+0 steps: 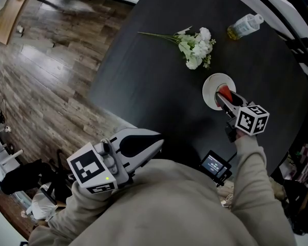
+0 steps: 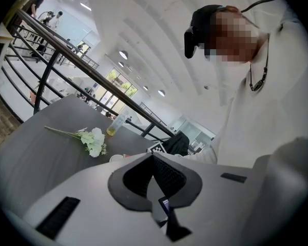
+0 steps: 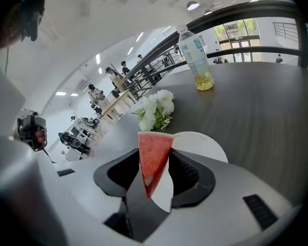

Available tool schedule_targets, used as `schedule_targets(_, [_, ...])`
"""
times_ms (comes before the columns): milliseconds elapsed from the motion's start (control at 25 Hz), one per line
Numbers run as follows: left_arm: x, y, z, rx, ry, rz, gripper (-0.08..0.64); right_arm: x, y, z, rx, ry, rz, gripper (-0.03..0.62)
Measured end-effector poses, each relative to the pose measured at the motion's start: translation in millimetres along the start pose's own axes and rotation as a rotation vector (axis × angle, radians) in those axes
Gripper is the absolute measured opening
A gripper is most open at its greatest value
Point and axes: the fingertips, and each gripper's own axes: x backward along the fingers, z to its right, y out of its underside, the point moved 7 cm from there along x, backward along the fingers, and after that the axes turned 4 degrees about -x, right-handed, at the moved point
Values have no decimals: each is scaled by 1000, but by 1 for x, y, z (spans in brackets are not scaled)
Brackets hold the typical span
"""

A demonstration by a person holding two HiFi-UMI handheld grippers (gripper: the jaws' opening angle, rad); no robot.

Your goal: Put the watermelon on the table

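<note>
Gripping a red watermelon wedge (image 3: 155, 155): the right tool (image 3: 154, 164) has its jaws closed on the wedge's flat sides, wide rind edge up and point down toward the camera. In the head view, right of centre, the right tool and wedge sit over the white plate (image 1: 210, 88) on the dark round desk (image 1: 143, 70). Can't tell whether the wedge touches the plate or hangs just above it. A white flower bunch (image 1: 196, 47) lies on the desk just above the plate in frame, stem running toward upper left. A clear bottle (image 1: 245, 25) with a little yellow liquid stands near the desk's upper right edge, apart from the plate. The left tool (image 2: 153, 159) has its jaws pressed together with nothing between them. It sits at lower left of the head view, off the desk edge, over the wood floor (image 1: 41, 60).
</note>
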Motion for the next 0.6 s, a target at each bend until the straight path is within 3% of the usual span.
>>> schedule_targets(600, [2, 0, -1, 15, -8, 12, 3, -22, 10, 15, 14, 77, -69, 192])
